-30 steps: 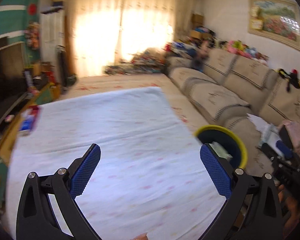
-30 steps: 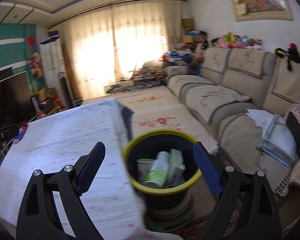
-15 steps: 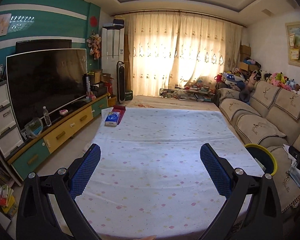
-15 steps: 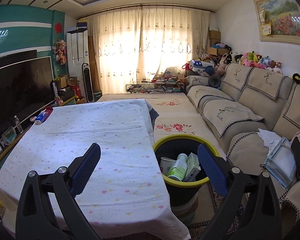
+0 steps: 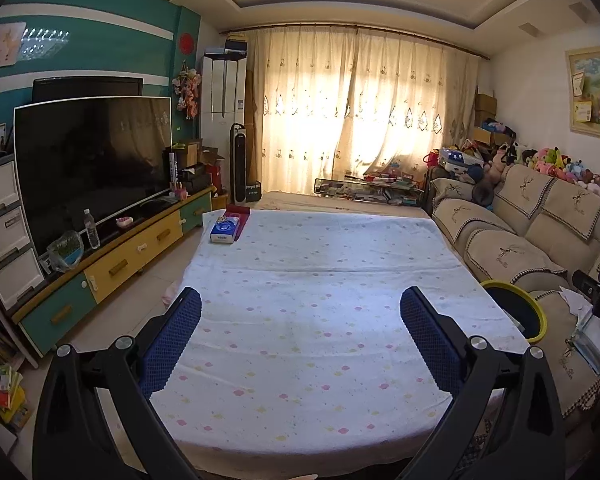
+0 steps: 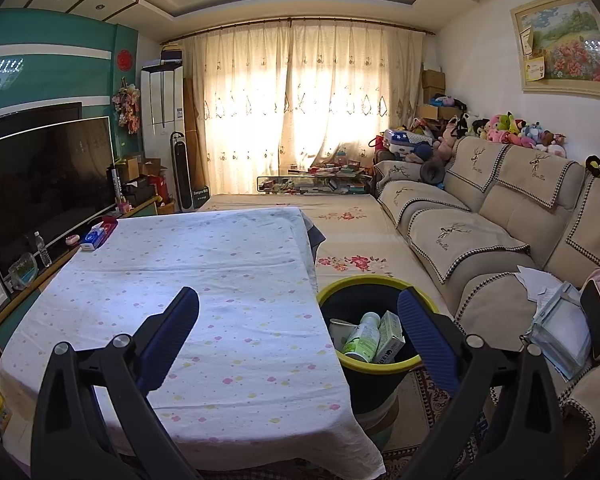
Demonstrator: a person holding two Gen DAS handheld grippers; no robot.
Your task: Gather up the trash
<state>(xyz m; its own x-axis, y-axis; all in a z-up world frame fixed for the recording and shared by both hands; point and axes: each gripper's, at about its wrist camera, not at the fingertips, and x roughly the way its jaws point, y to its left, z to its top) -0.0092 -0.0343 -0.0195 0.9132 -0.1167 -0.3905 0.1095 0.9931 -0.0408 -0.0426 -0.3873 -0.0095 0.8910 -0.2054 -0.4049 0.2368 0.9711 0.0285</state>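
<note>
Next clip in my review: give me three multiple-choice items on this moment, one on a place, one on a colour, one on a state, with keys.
1. Where does the bin stand?
A. on the table
B. on the floor between table and sofa
C. under the TV

2. What colour is the bin's rim?
A. red
B. white
C. yellow

3. How is the right gripper?
A. open and empty
B. shut on a bottle
C. shut on a carton

Key:
1 B: it sits beside the table, before the sofa.
2 C: a yellow ring tops it.
3 A: its fingers stand wide apart, holding nothing.
</note>
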